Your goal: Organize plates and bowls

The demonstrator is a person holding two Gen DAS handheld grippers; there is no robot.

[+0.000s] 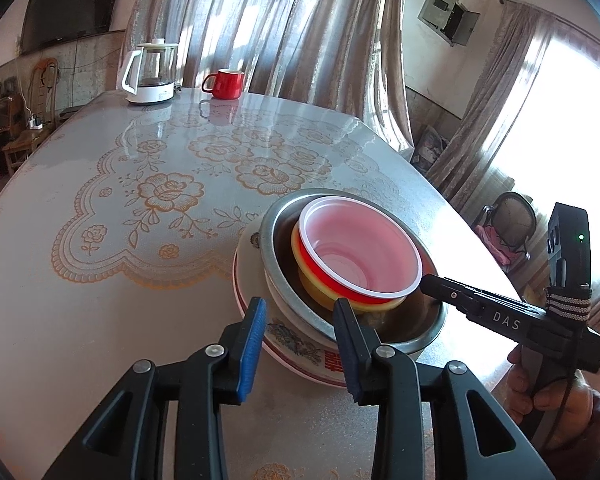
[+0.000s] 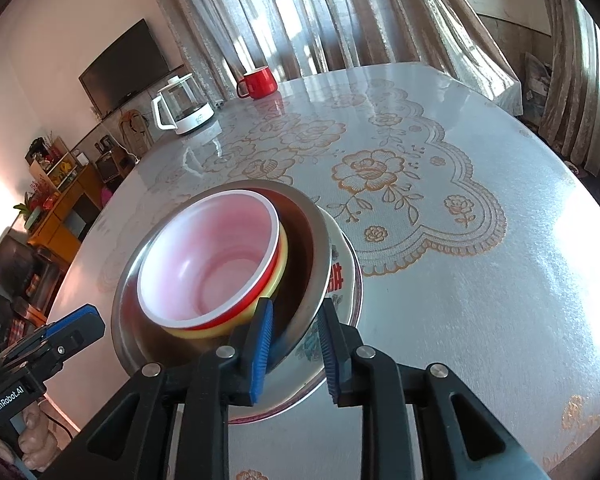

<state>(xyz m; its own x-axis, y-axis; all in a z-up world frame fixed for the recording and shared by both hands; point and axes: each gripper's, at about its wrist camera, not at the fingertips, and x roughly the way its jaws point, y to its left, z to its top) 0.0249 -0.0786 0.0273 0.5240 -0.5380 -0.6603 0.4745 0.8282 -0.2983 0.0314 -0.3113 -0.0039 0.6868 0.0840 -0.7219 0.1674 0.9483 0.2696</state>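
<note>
Both grippers are seen at a nested stack on the floral-clothed bench [image 1: 100, 264]. The left gripper [image 1: 302, 344] is spread, its pads straddling the rims of the steel bowl [image 1: 428, 332] and patterned plate [image 1: 300, 348] without pressing. The right gripper [image 2: 296, 346] is pinched on the steel bowl's rim. A red bowl [image 2: 208, 268] is nested in a yellow bowl [image 2: 204, 334] inside it. A red mug [image 1: 225, 84] and a kettle [image 1: 150, 74] are set well apart.
</note>
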